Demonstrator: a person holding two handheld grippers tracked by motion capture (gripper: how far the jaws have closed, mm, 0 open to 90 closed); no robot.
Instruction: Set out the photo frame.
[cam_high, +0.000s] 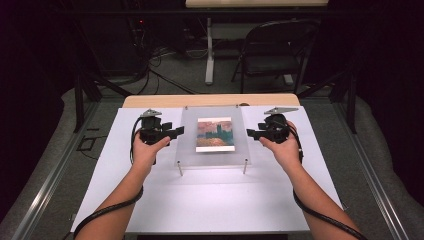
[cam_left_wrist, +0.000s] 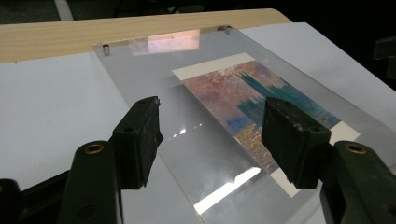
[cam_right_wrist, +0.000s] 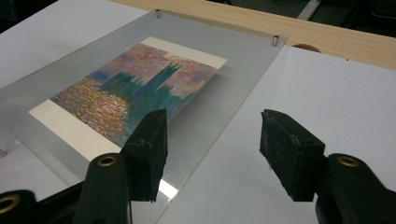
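Note:
A clear acrylic panel stands on short metal posts in the middle of the table, with a colourful painted print lying flat in it. My left gripper hovers at the panel's left edge, jaws open and holding nothing. In the left gripper view, the gripper frames the panel and the print below it. My right gripper sits at the panel's right edge, also open. In the right gripper view, the gripper straddles that edge of the panel, beside the print.
A white sheet covers the wooden tabletop, and the panel's four posts rest on it. Beyond the table stand a folding chair and another table's leg, with cables on the floor.

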